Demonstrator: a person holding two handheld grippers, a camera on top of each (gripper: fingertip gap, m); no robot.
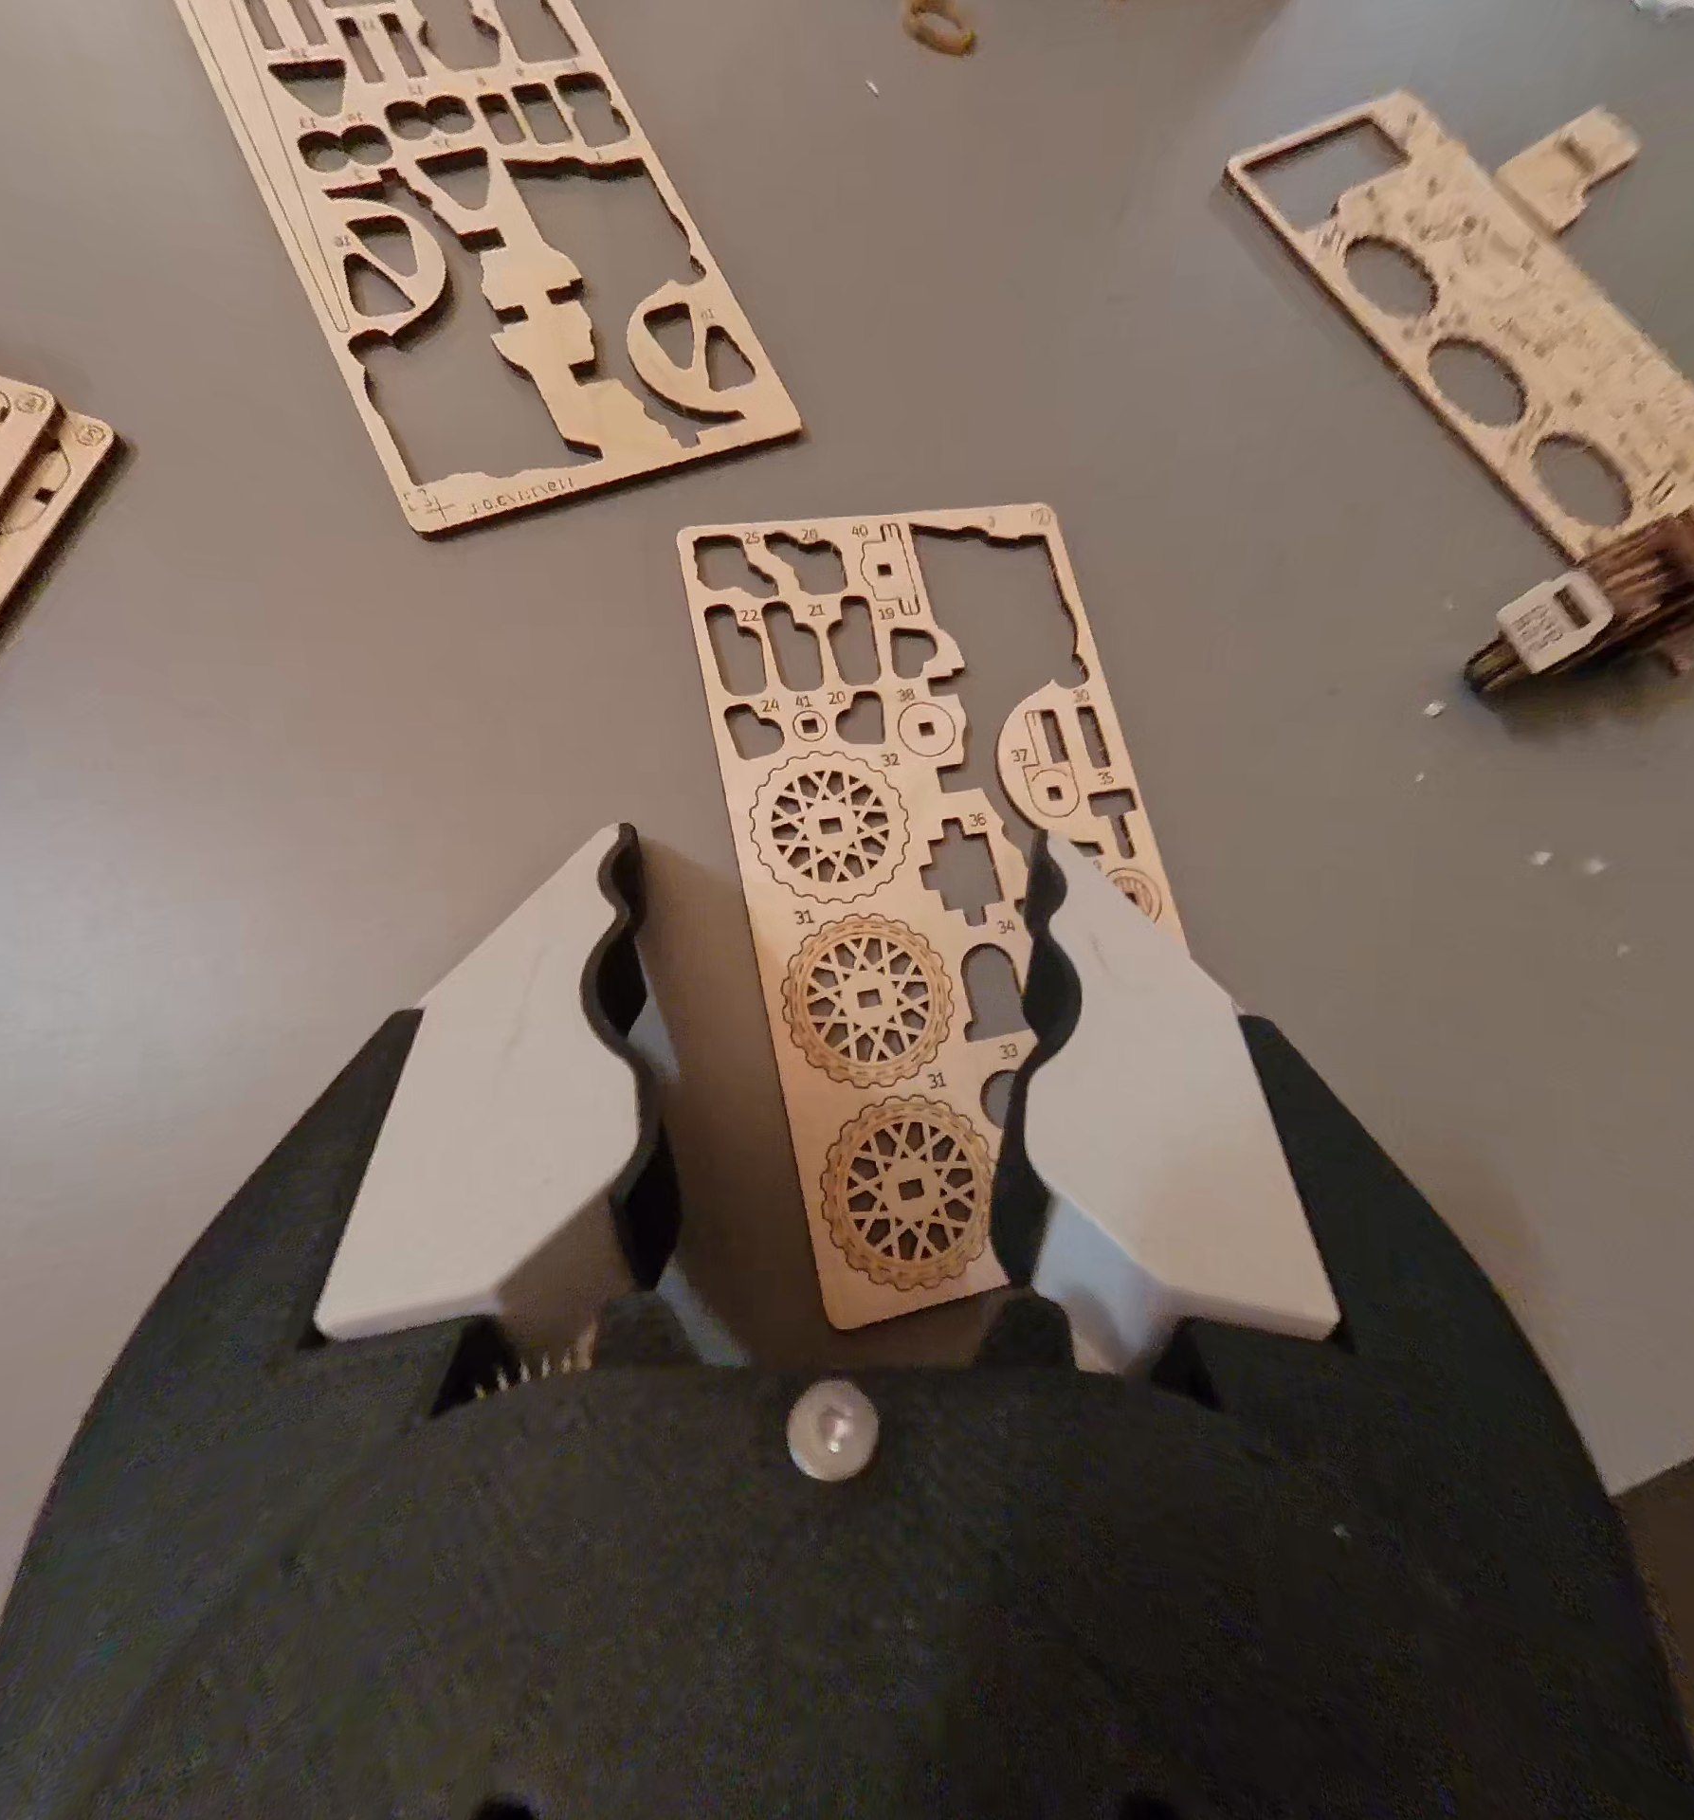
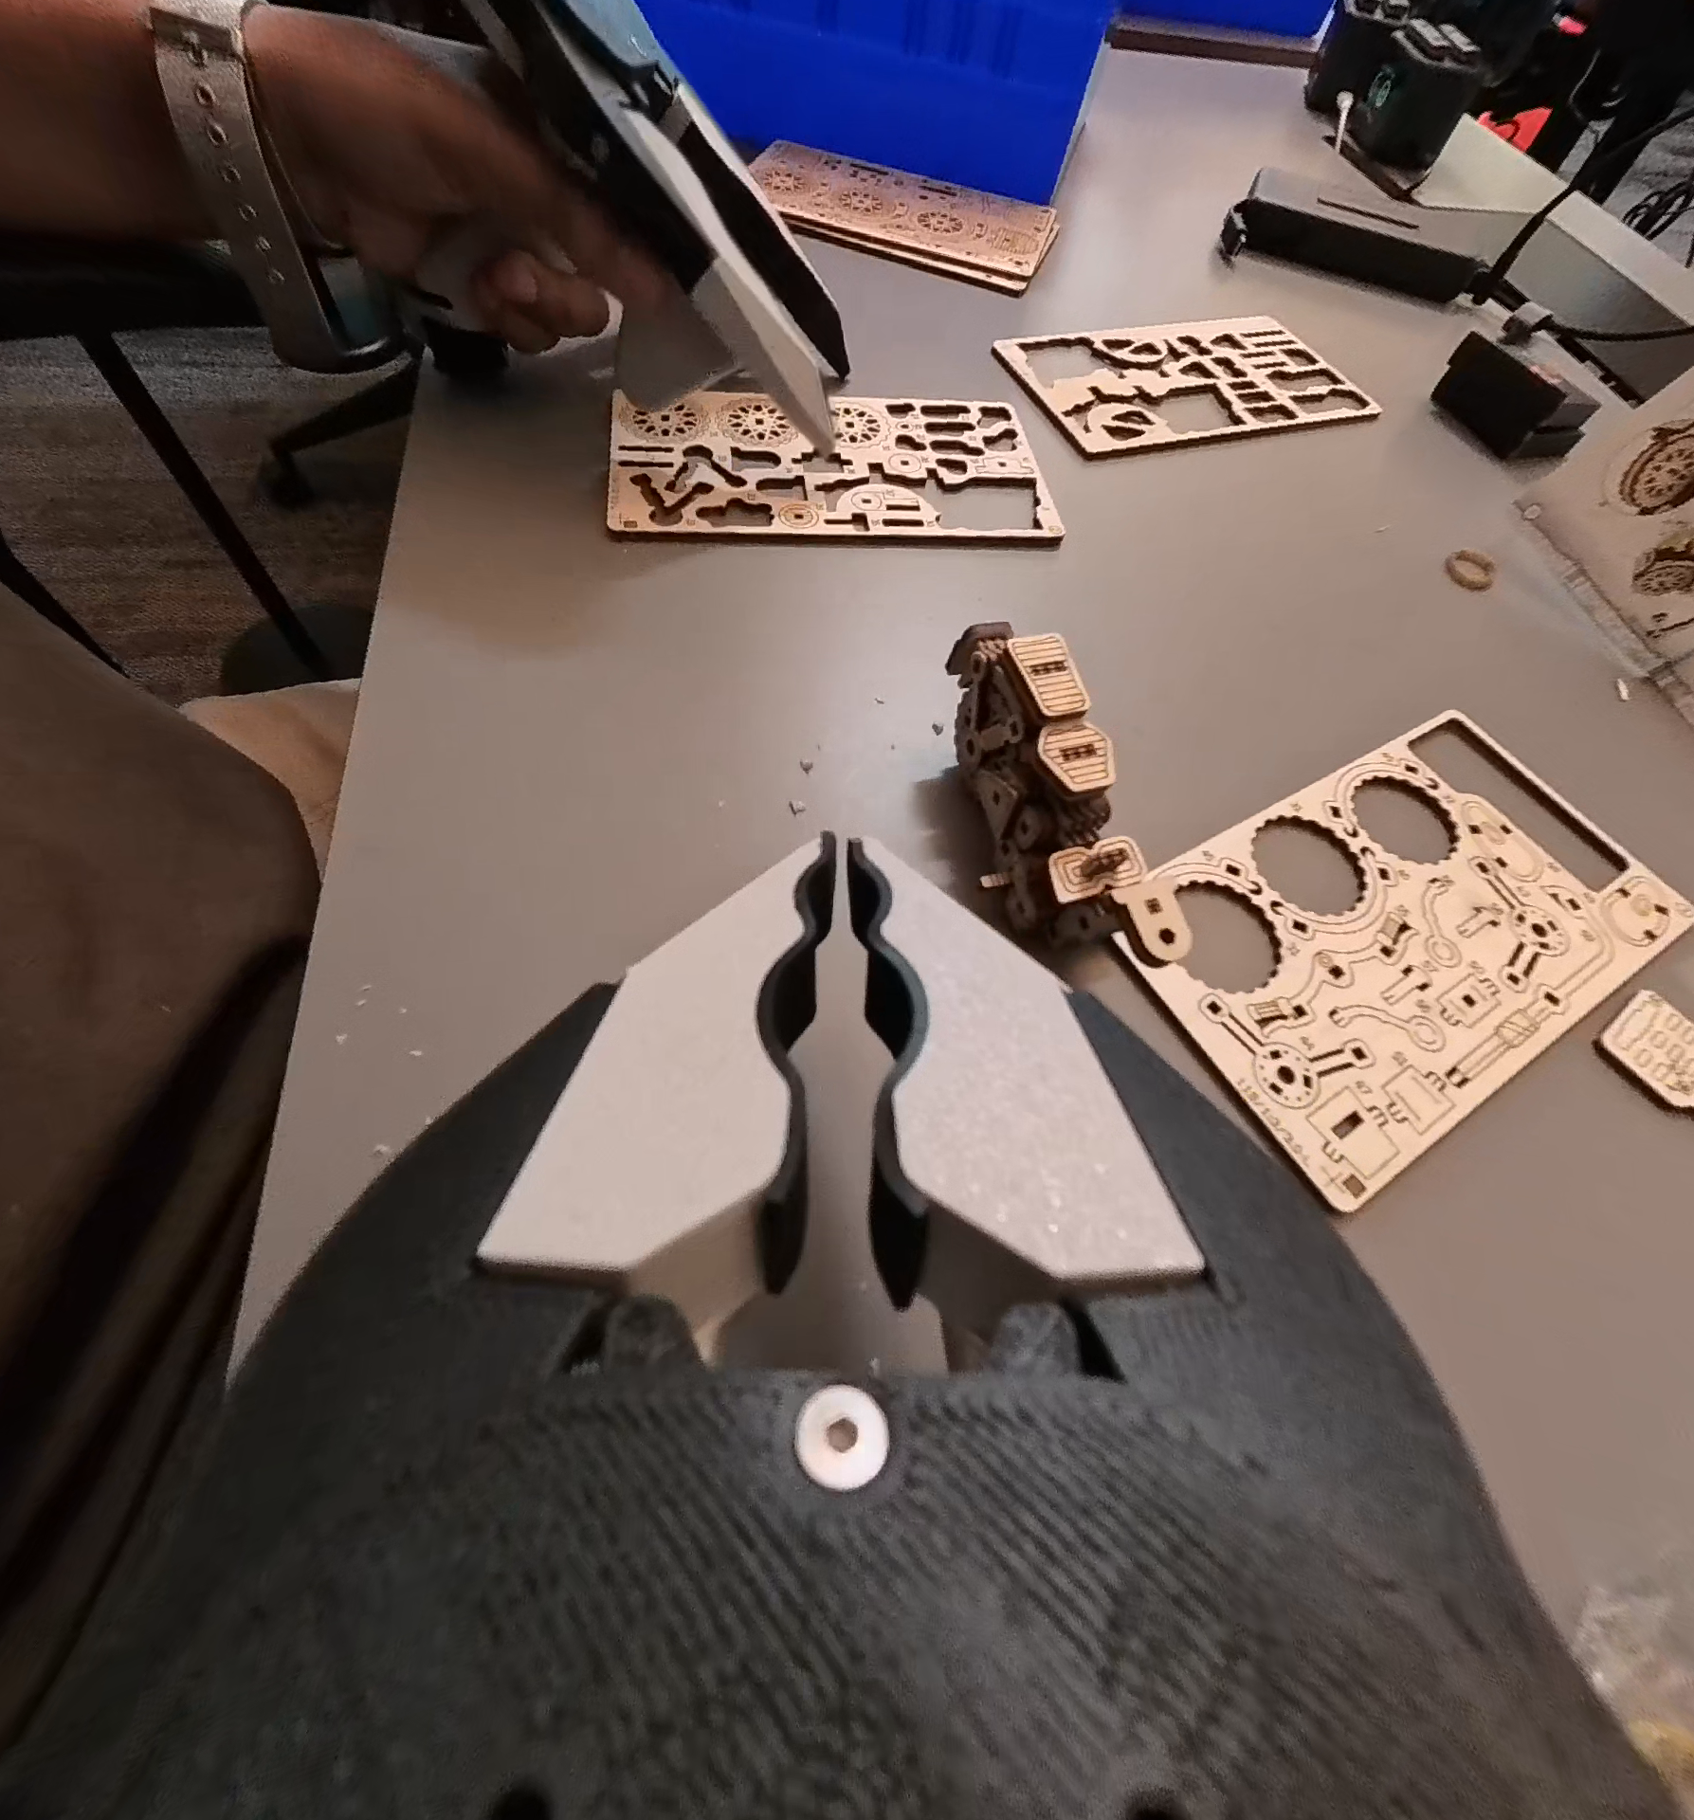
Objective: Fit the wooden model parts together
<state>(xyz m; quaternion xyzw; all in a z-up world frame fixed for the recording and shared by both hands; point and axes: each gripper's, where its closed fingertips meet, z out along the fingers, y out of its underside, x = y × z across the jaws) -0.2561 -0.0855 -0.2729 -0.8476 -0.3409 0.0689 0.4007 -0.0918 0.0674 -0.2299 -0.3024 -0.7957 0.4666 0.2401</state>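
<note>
A wooden parts sheet with three spoked wheels (image 1: 872, 788) lies flat on the grey table (image 1: 232, 788). My left gripper (image 1: 835, 842) is open and empty, its fingers straddling the sheet's near half. In the right wrist view the left gripper (image 2: 831, 409) points down onto this sheet (image 2: 823, 473). A small part-built wooden model (image 2: 1030, 778) lies on the table, just right of and beyond my right gripper (image 2: 841, 847), which is shut and empty. The model also shows in the left wrist view (image 1: 1611, 611) at the right edge.
A sheet with round holes (image 2: 1394, 945) lies right of the model, touching it. A mostly emptied sheet (image 2: 1187, 384) lies farther back. A stack of sheets (image 2: 912, 212) sits by a blue bin (image 2: 882, 79). A small loose wooden piece (image 2: 1680, 1064) and a rubber band (image 2: 1471, 569) lie at the right.
</note>
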